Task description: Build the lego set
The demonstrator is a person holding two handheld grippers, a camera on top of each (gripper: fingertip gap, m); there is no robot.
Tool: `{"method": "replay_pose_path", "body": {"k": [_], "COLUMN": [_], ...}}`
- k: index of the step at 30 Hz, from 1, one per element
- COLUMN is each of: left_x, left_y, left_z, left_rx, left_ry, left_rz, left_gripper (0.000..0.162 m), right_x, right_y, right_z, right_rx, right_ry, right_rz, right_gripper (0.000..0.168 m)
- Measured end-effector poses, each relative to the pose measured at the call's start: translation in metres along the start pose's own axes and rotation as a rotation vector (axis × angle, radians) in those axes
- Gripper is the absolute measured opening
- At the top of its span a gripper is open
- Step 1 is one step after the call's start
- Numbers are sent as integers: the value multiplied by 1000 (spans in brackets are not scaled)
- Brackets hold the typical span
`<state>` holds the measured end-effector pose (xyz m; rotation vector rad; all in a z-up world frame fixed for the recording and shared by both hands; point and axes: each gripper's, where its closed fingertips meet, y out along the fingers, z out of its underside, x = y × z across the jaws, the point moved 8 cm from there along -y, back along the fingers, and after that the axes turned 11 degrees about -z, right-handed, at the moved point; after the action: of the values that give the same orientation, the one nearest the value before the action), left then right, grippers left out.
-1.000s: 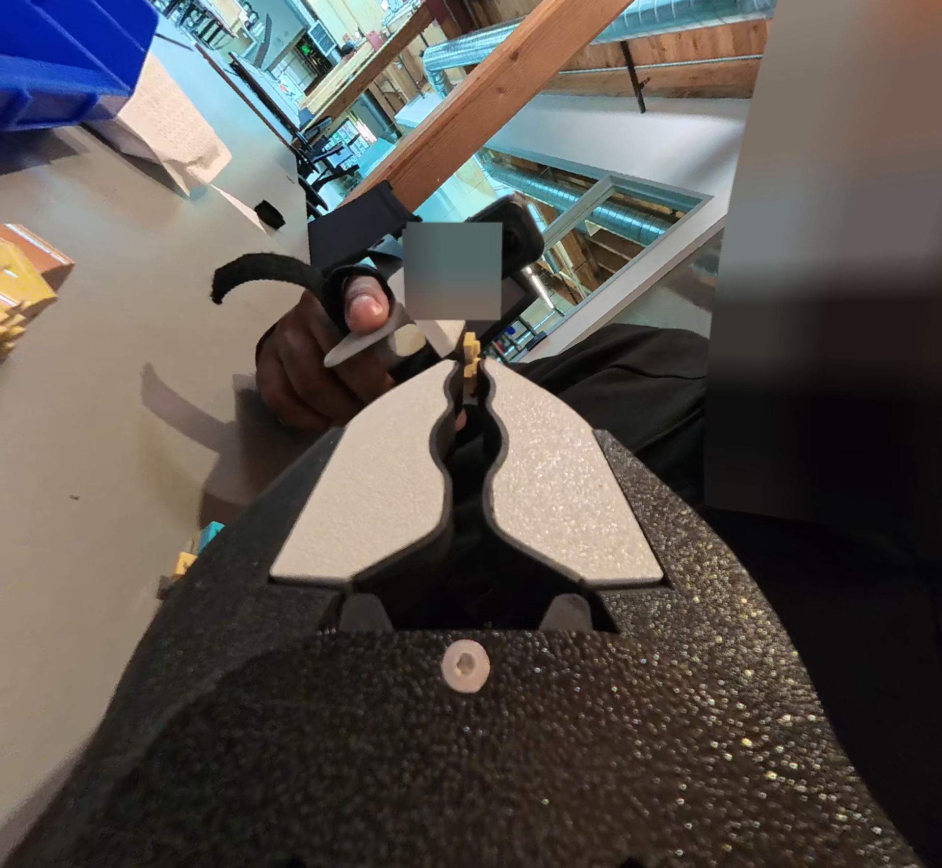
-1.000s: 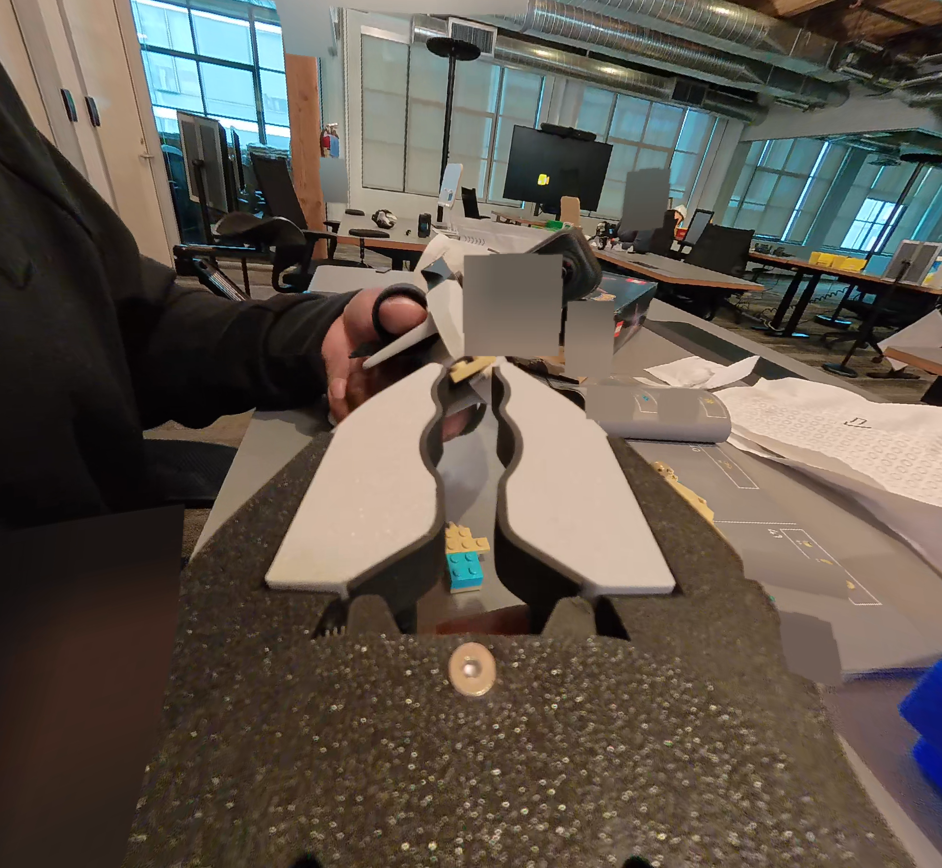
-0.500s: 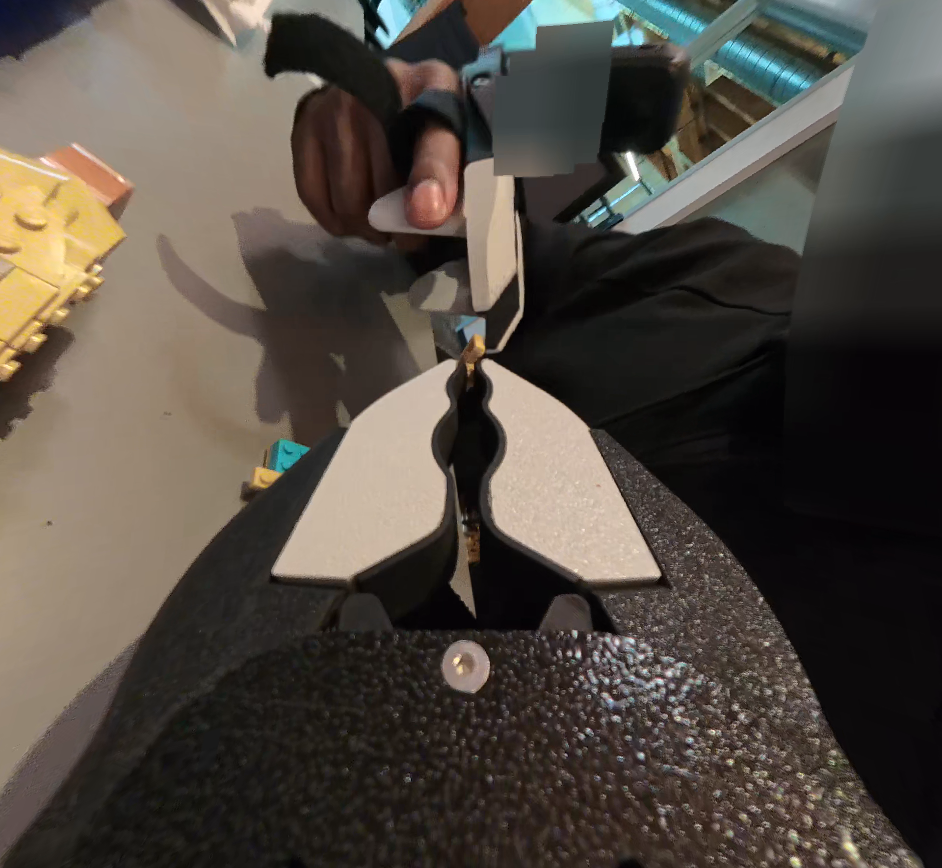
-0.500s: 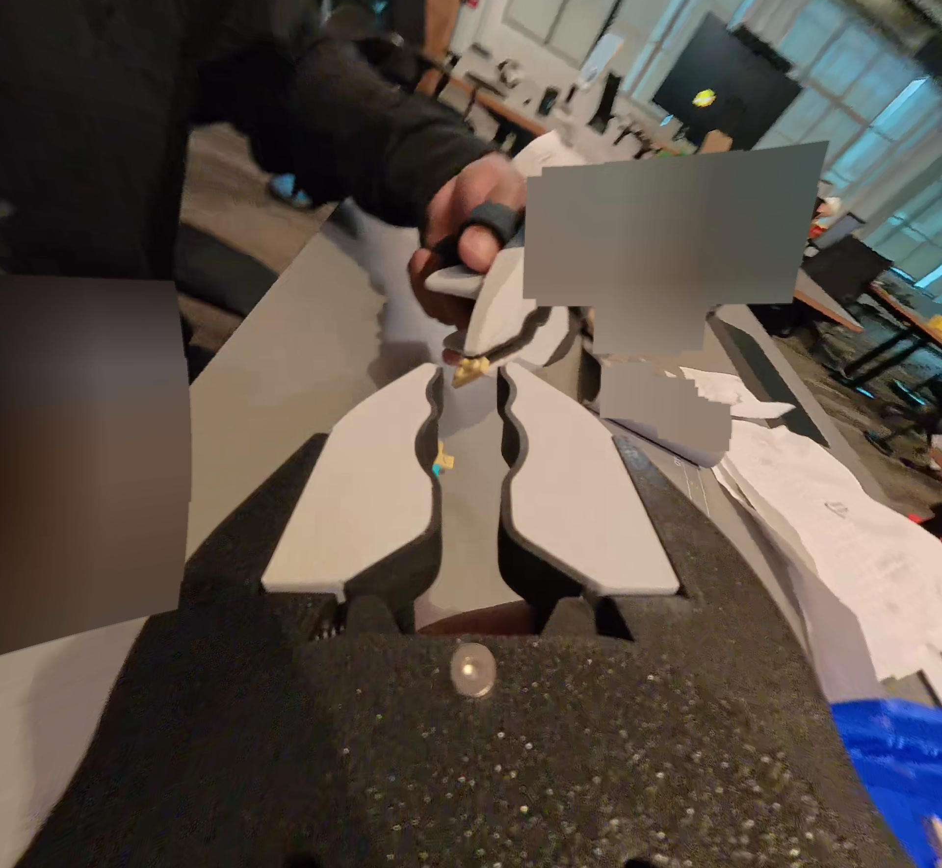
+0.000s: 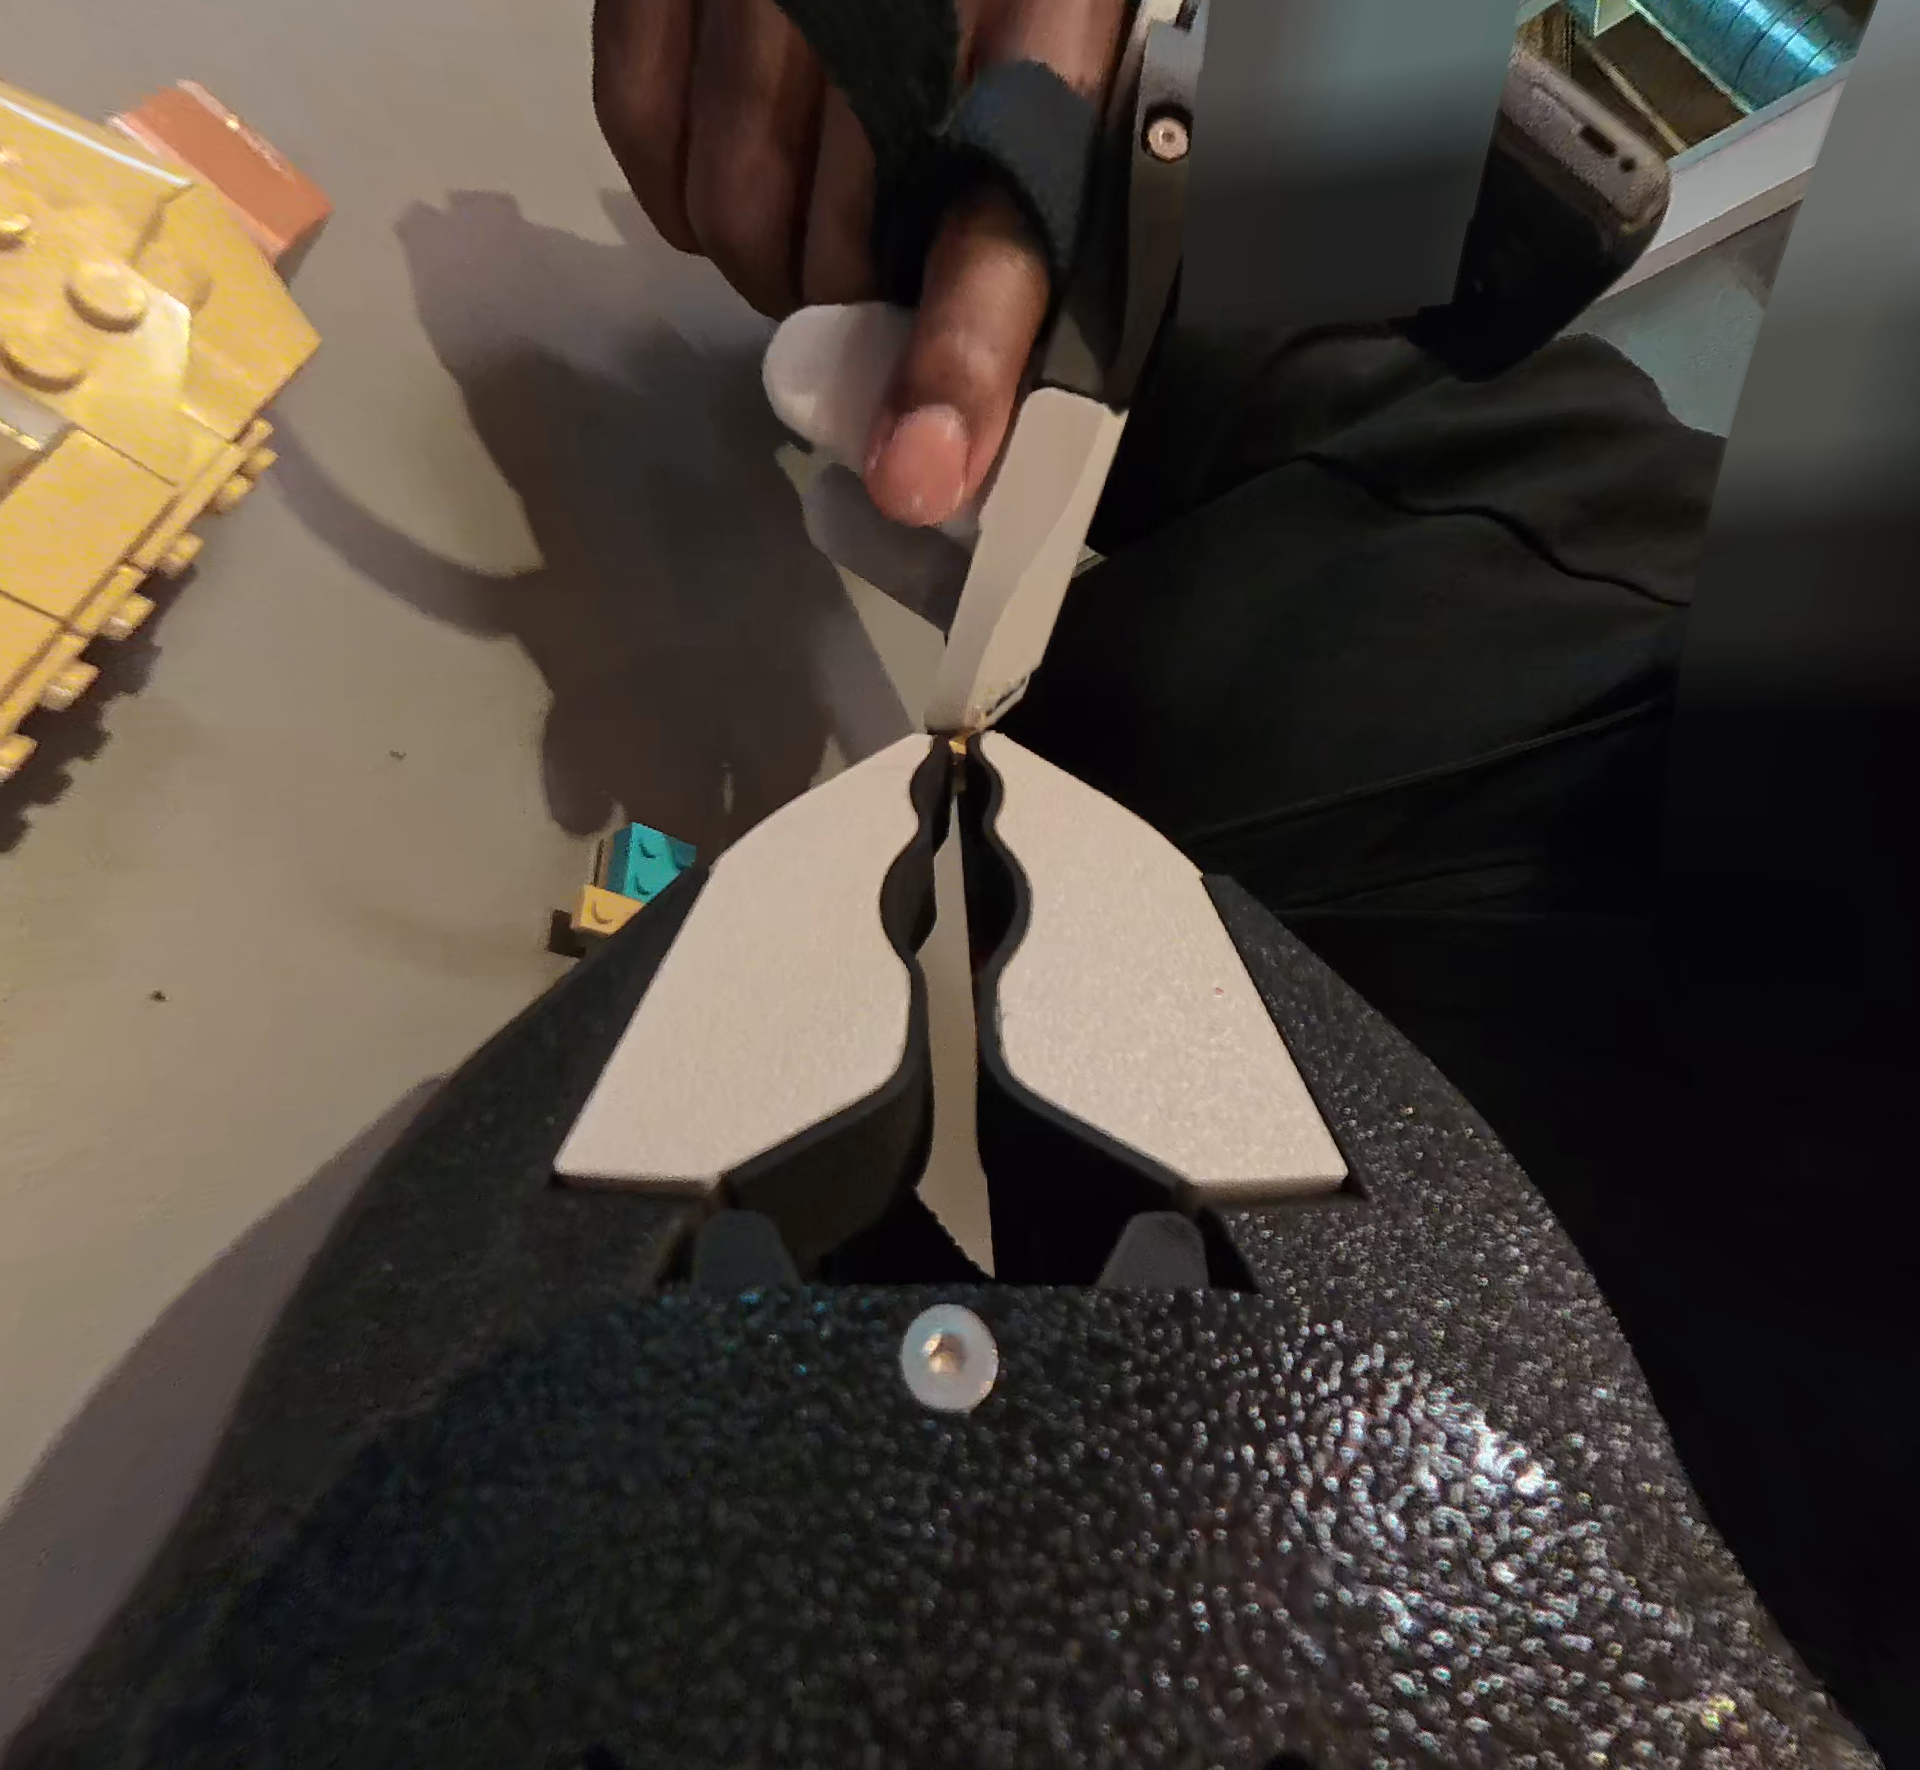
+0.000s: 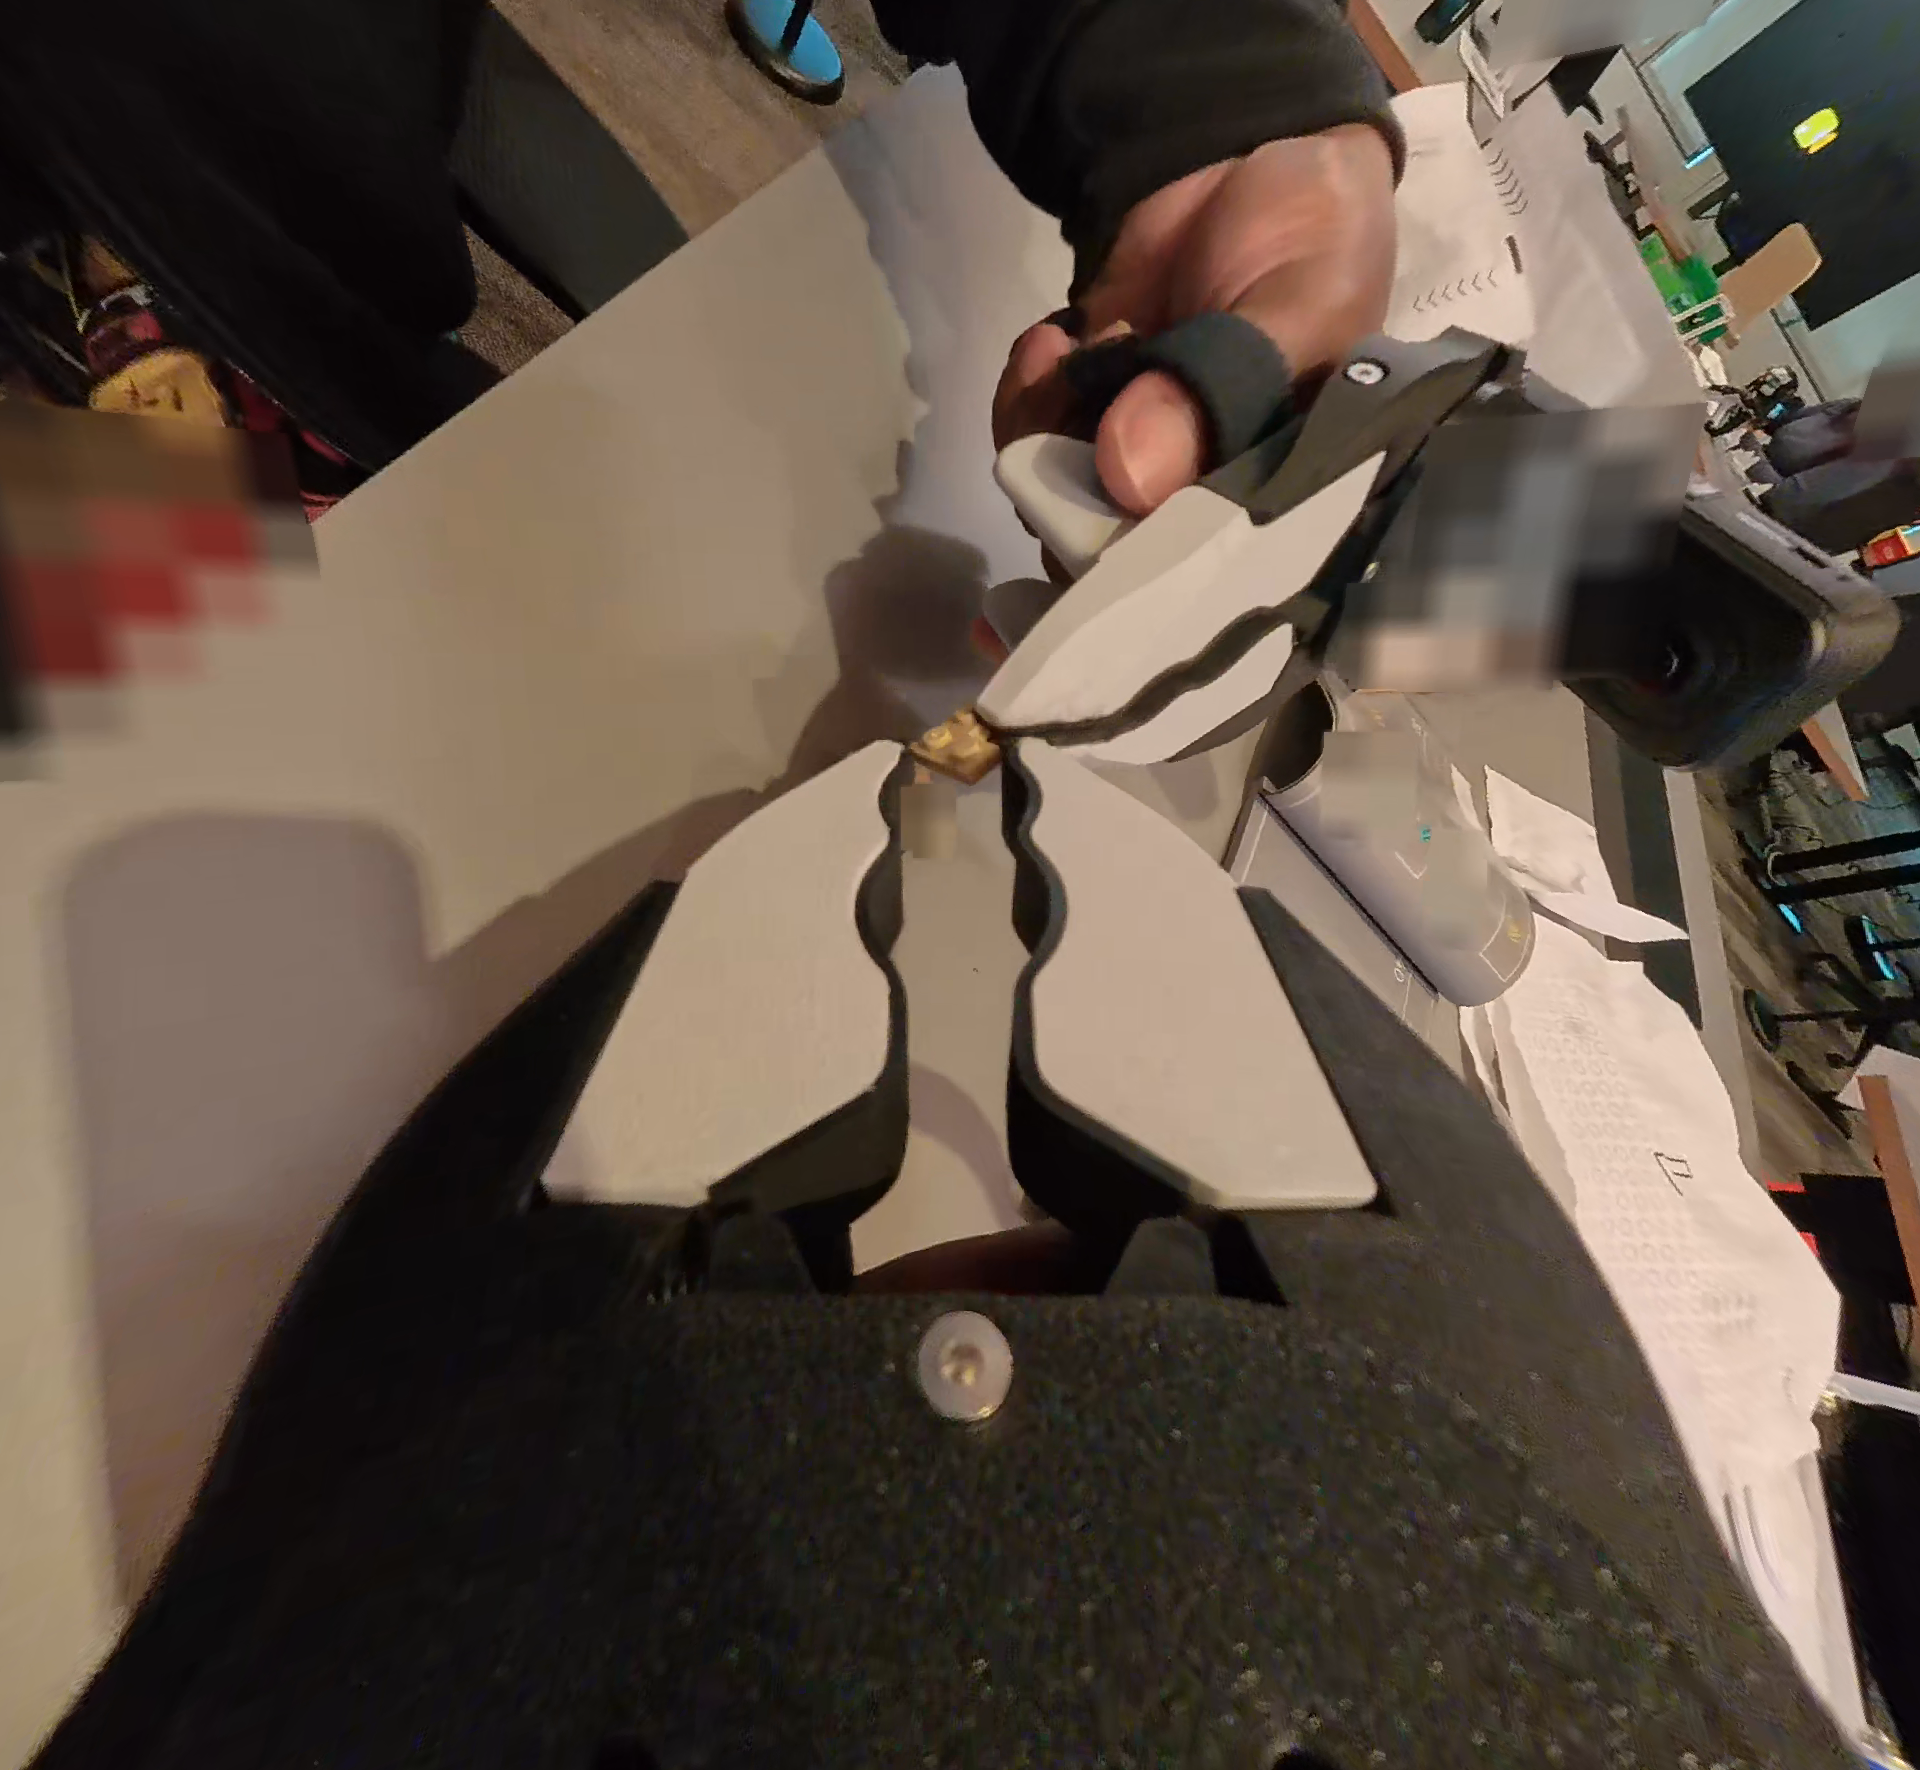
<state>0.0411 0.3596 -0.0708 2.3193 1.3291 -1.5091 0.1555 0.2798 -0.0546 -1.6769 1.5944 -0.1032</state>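
Observation:
A small tan lego piece [image 6: 951,750] sits where the two grippers meet tip to tip above the grey table [image 5: 260,941]. My left gripper [image 5: 958,752] is shut on it, and only a sliver of the piece [image 5: 958,764] shows there. In the right wrist view, the left gripper [image 6: 987,728] comes in from the upper right, pinching the piece. My right gripper [image 6: 951,775] has its tips narrowly apart, closed against either side of the same piece. In the left wrist view, its fingers [image 5: 1023,567] point down from above, seen edge on.
A large tan lego build [image 5: 94,349] with a brown brick [image 5: 223,151] lies at the left. A small teal-and-yellow brick stack [image 5: 639,873] sits beside my left gripper. White paper sheets [image 6: 1621,1149] and a grey rolled booklet [image 6: 1403,899] lie to the right. The table's near edge [image 6: 623,266] runs behind. Both grippers' tips are close together, under 4 cm apart.
Both grippers have tilted down toward the table and drawn closer together. The right gripper's tips, wider half a second ago, have closed onto the tan piece held by the left.

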Motion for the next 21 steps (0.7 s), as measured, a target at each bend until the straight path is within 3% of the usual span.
{"method": "replay_pose_path", "body": {"k": [8,14,21], "left_x": [9,14,23], "left_y": [-2,-10,-21], "left_z": [2,5,15], "left_rx": [-59,-178,-231], "left_ry": [-58,-76,-59], "left_rz": [0,1,-93], "left_gripper": [2,0,0], "right_x": [3,4,10], "right_y": [6,12,33], "right_z": [8,11,17], "right_rx": [-6,-35,74], "right_ry": [40,218,351], "right_rz": [96,161,137], "right_gripper": [12,8,8]}}
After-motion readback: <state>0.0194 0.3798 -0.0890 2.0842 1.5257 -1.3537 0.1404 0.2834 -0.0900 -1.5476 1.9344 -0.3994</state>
